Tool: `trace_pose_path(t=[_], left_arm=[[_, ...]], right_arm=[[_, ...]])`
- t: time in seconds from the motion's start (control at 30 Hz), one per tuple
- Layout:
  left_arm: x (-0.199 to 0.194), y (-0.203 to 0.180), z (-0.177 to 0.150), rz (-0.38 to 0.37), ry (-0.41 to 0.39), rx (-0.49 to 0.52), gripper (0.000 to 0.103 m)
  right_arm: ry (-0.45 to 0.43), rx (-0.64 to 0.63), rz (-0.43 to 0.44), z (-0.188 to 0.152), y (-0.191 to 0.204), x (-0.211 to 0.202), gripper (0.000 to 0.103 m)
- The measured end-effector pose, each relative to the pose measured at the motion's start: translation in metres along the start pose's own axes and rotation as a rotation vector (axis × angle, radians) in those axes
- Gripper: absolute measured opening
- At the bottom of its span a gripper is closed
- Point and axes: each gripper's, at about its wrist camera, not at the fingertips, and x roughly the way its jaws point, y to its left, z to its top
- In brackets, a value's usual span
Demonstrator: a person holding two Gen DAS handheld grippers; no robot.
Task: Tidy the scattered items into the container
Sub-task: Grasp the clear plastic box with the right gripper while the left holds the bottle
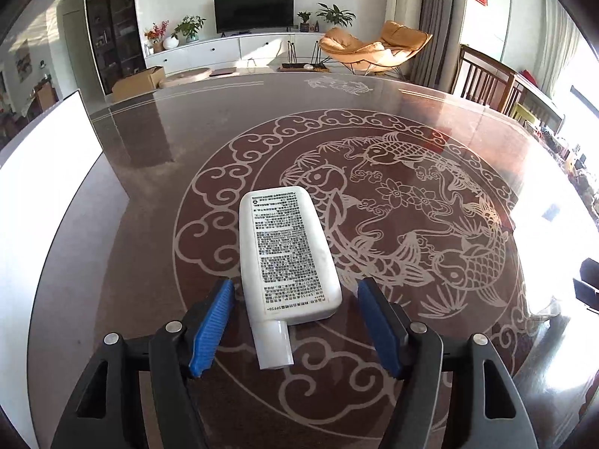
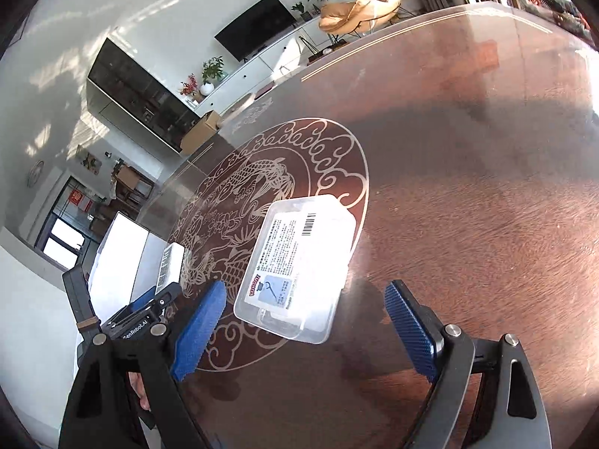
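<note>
a: left wrist view first. what's my left hand-held gripper (image 1: 295, 321) doing?

b: it's released. my blue pads (image 1: 211, 321) stand either side of the white bottle (image 1: 288, 254) with a gap showing on both sides, so nothing is clenched. the bottle lies flat on the counter (image 1: 374, 119), its cap (image 1: 275, 344) towards me between the fingers, its printed back facing up, the body running away from me and leaning a little left.

a: and the container?

b: i see a white box (image 1: 45, 172) at the left edge of that view, standing on the counter, well apart from the bottle. in the right wrist view the same white box (image 2: 119, 254) shows far left, with the bottle (image 2: 170, 265) just beside it on the right and my left hand-held gripper (image 2: 149, 303) near it.

a: your right side?

b: my right hand-held gripper (image 2: 303, 333) is released too, its jaws wide and not touching anything. just past the fingertips, a little nearer the left finger, a clear plastic case (image 2: 299, 265) with a printed label and barcode lies flat on the counter. its near edge sits between the two blue pads (image 2: 198, 329) but does not reach them. half of it rests on the pale fish-and-cloud pattern (image 2: 262, 172) in the counter top, half on the plain dark wood to the right.

a: anything already in the box?

b: i cannot tell; its inside is washed out white in both views.
</note>
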Motion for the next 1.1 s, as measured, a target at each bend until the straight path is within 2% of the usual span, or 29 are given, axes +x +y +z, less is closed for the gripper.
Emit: trace_pose_path(t=[0.03, 0.1, 0.13, 0.2, 0.3, 0.5, 0.6, 1.1], left_arm=[[0.001, -0.002, 0.002, 0.003, 0.0, 0.01, 0.076], [0.004, -0.001, 0.006, 0.007, 0.014, 0.001, 0.086], [0.006, 0.001, 0.007, 0.012, 0.026, -0.016, 0.094], [0.01, 0.006, 0.009, 0.028, 0.047, -0.046, 0.103], [0.011, 0.007, 0.009, 0.03, 0.049, -0.052, 0.103], [0.014, 0.007, 0.008, 0.027, 0.051, -0.055, 0.103], [0.015, 0.006, 0.008, 0.031, 0.05, -0.057, 0.103], [0.014, 0.004, 0.007, 0.036, 0.045, -0.06, 0.103]], right_arm=[[-0.018, -0.021, -0.008, 0.003, 0.01, 0.005, 0.087], [-0.044, -0.095, -0.124, 0.007, 0.032, 0.018, 0.087], [-0.03, -0.12, -0.175, 0.007, 0.04, 0.027, 0.087], [-0.008, -0.148, -0.253, 0.003, 0.046, 0.04, 0.087], [-0.02, -0.204, -0.349, -0.003, 0.054, 0.049, 0.088], [-0.009, -0.38, -0.469, -0.018, 0.067, 0.059, 0.088], [-0.02, -0.368, -0.442, -0.019, 0.062, 0.053, 0.089], [-0.012, -0.386, -0.45, -0.019, 0.062, 0.052, 0.089]])
